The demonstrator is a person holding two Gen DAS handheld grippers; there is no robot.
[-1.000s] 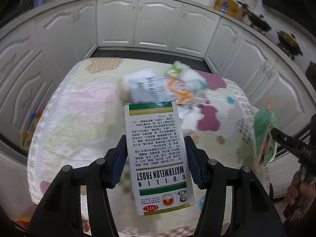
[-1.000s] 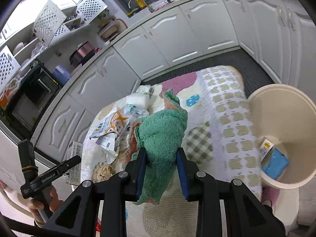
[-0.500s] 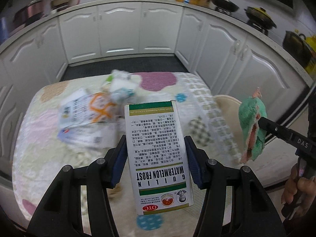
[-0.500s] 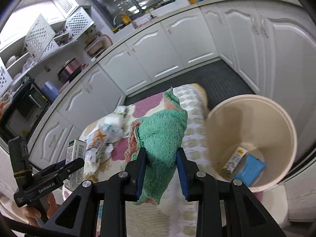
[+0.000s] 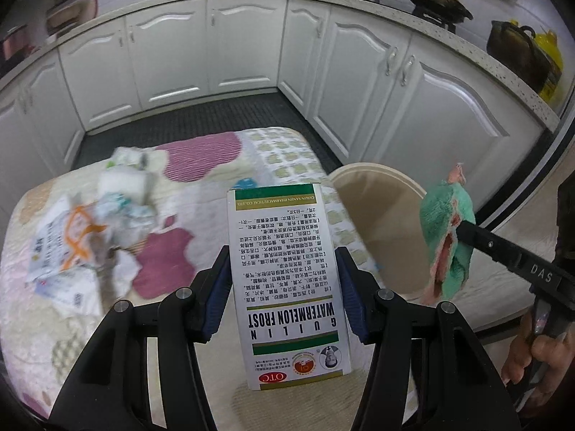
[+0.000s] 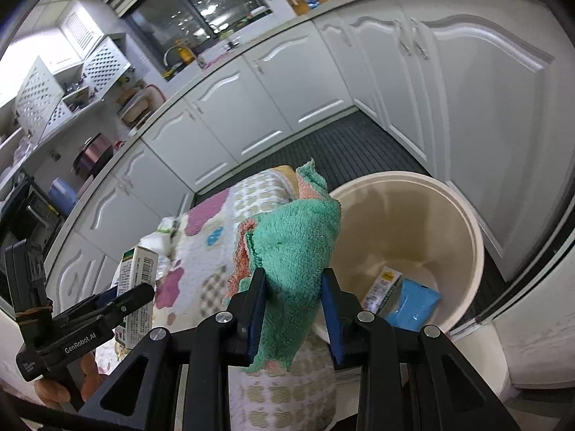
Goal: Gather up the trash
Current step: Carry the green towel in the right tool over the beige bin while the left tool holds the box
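Left claw (image 5: pixel 284 287) is clamped on a white and green medicine box (image 5: pixel 287 283), blue pads pressed against both long sides, box held up above the patterned cloth (image 5: pixel 287 154) that covers the counter. The print on it reads upside down from that wrist camera, with "WATERMELON FROST" near the bottom. Right claw (image 6: pixel 294 309) is clamped on a green towel (image 6: pixel 294 248) with an orange-pink underside, bunched up between the pads and flopping out above and below them.

The beige trash bin (image 6: pixel 463 237) sits on the floor just beside the counter's edge. From the right wrist view the towel hangs right by the bin's rim, partly in front of the opening. Inside the bin there's already a blue packet (image 6: pixel 413 303) and a small carton (image 6: pixel 382 285).

Back on the counter, a blurry heap of crumpled wrappers and paper (image 5: pixel 93 237) is lying well apart from both claws, over on the left in the left wrist view.
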